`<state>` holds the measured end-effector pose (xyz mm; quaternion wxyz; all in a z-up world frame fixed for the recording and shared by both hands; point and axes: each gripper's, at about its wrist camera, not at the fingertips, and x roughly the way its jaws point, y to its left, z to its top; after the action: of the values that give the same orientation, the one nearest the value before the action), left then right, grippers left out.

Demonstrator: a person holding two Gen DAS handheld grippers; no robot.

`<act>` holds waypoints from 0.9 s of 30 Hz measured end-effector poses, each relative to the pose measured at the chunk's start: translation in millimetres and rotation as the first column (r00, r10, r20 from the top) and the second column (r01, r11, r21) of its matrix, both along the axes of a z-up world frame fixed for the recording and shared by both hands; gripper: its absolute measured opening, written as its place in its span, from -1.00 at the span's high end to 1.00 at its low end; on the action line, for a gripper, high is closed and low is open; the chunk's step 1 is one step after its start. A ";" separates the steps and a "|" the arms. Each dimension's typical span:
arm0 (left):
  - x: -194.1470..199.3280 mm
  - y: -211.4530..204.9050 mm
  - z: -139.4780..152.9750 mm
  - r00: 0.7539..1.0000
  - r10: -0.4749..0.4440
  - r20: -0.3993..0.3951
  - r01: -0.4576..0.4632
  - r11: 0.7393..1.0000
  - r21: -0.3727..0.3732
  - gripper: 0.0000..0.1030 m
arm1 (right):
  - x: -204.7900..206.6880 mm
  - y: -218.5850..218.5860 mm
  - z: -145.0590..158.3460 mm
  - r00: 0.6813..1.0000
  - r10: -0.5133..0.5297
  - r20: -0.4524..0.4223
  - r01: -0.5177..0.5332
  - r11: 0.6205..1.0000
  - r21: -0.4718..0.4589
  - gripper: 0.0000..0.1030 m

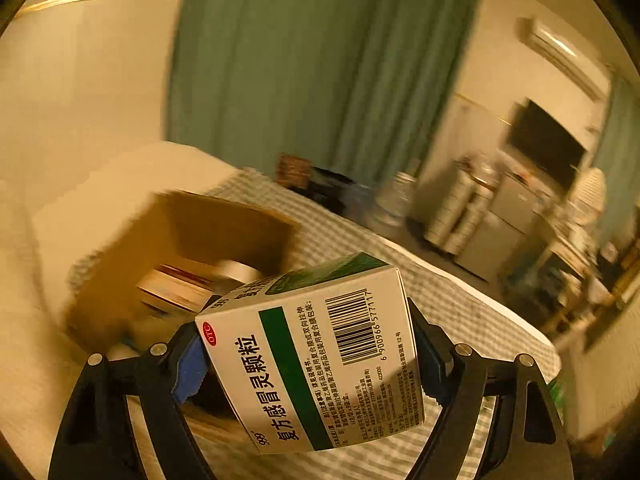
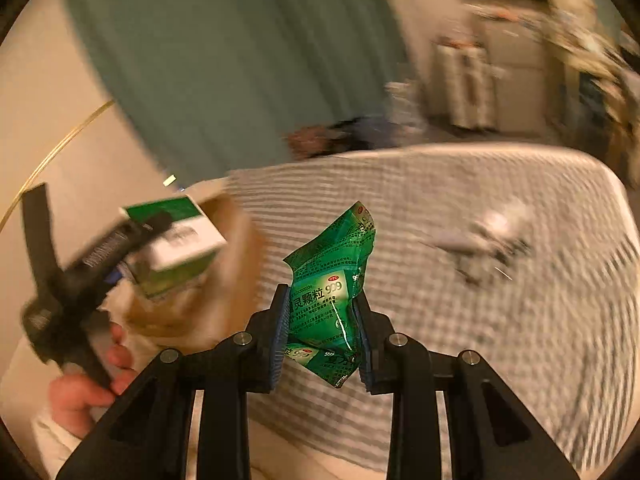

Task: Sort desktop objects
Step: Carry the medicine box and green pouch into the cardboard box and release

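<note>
We carry two things at once. Our left gripper (image 1: pixel 308 364) has its jaws spread wide and pressed on the two ends of a white and green medicine box (image 1: pixel 316 352), which sits tilted between the blue pads, barcode side facing the camera. Our right gripper (image 2: pixel 322 334) has its jaws drawn close and pinches a crumpled green sachet (image 2: pixel 334 300) near its lower half, so the sachet's long axis stands up and away from the fingers.

What matters for the coming move is the brown cardboard box (image 1: pixel 200 240). In the left wrist view it lies just ahead of the medicine box and to the left, its open top towards us, with some packets already inside. In the right wrist view the same cardboard box shows far off to the left, behind the left gripper and the hand (image 2: pixel 86 384) that holds it.

So we judge the left hand is the nearer one; the medicine box likely goes in first. The sachet must cross leftwards over the checked cloth (image 2: pixel 460 200) to follow.
</note>
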<state>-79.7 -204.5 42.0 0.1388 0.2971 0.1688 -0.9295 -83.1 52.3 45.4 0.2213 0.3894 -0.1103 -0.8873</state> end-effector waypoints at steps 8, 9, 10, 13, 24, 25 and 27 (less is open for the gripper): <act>0.8 -88.3 -39.1 0.976 0.192 0.101 -0.193 0.981 -0.003 -0.67 | -69.5 -168.3 9.1 0.963 0.265 0.053 -0.263 0.964 -0.047 0.44; -0.3 -92.3 -44.5 0.975 0.193 0.106 -0.196 0.980 0.017 -0.67 | -78.0 -186.1 6.9 0.956 0.285 0.069 -0.281 0.958 -0.056 0.44; -0.7 -96.4 -47.9 0.974 0.198 0.109 -0.202 0.979 0.028 -0.67 | -84.0 -198.5 5.8 0.953 0.294 0.075 -0.291 0.955 -0.054 0.44; -7.8 -99.5 -54.4 0.972 0.192 0.133 -0.198 0.979 0.037 -0.74 | -100.3 -233.8 0.8 0.936 0.332 0.119 -0.329 0.943 -0.044 0.24; 1.7 -75.1 -24.2 0.971 0.220 0.090 -0.225 0.974 0.042 -1.00 | -92.3 -136.1 19.6 0.997 0.075 0.010 -0.074 0.995 -0.062 -0.69; -0.1 -66.9 -22.0 0.975 0.203 0.086 -0.206 0.978 0.033 -1.00 | -88.0 -117.3 18.2 0.999 0.045 0.006 -0.044 0.997 -0.062 -0.69; -13.0 -36.3 -17.9 0.988 0.125 0.088 -0.125 0.992 0.004 -1.00 | -75.7 -68.0 7.8 0.999 -0.049 0.009 0.050 0.998 -0.047 -0.70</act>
<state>-92.7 -240.8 24.1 0.2026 0.3270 0.1855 -0.9042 -158.9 -15.7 53.2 0.2080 0.3847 -0.1417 -0.8881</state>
